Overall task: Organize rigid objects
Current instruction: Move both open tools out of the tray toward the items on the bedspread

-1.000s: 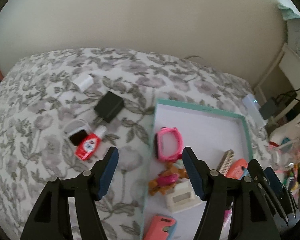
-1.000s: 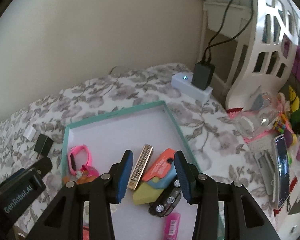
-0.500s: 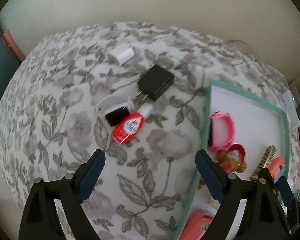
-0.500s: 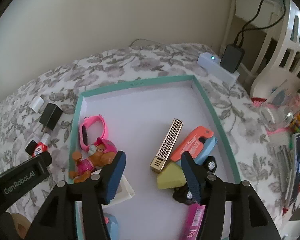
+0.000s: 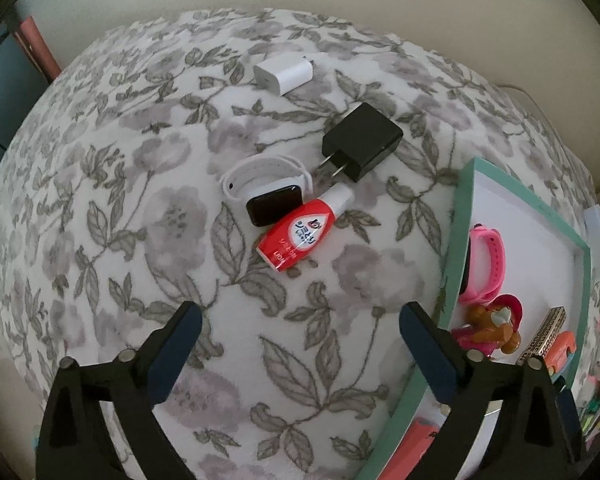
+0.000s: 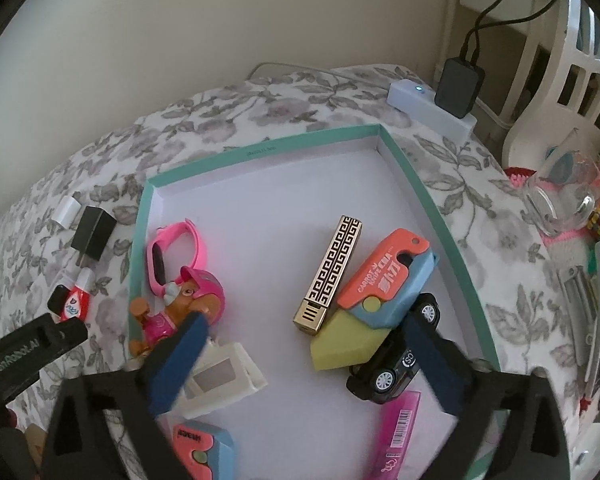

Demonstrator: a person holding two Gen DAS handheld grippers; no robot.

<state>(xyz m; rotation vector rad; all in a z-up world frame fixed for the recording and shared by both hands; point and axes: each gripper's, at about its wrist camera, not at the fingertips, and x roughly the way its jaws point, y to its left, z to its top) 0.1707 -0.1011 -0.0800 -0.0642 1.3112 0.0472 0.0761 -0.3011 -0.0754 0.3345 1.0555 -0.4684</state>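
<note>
On the floral cloth lie a red bottle (image 5: 302, 235), a white-strapped watch (image 5: 266, 190), a black charger (image 5: 360, 142) and a white charger (image 5: 284, 73). My left gripper (image 5: 298, 354) is open and empty above the cloth, short of the red bottle. The teal-rimmed tray (image 6: 268, 150) holds a pink watch (image 6: 176, 254), a toy dog (image 6: 180, 306), a gold patterned case (image 6: 332, 274), an orange-and-blue cutter (image 6: 388, 280), a black toy car (image 6: 396, 368) and a white box (image 6: 220, 380). My right gripper (image 6: 304, 364) is open and empty over the tray.
A white power strip (image 6: 432, 110) with a black adapter (image 6: 458, 88) sits at the cloth's far right corner. A glass (image 6: 564, 196) and clutter lie to the right. A white chair (image 6: 572, 52) stands beyond. The wall runs along the back.
Both grippers have opened wider. My left gripper swung left from the tray to the loose items on the cloth. My right gripper came lower over the tray.
</note>
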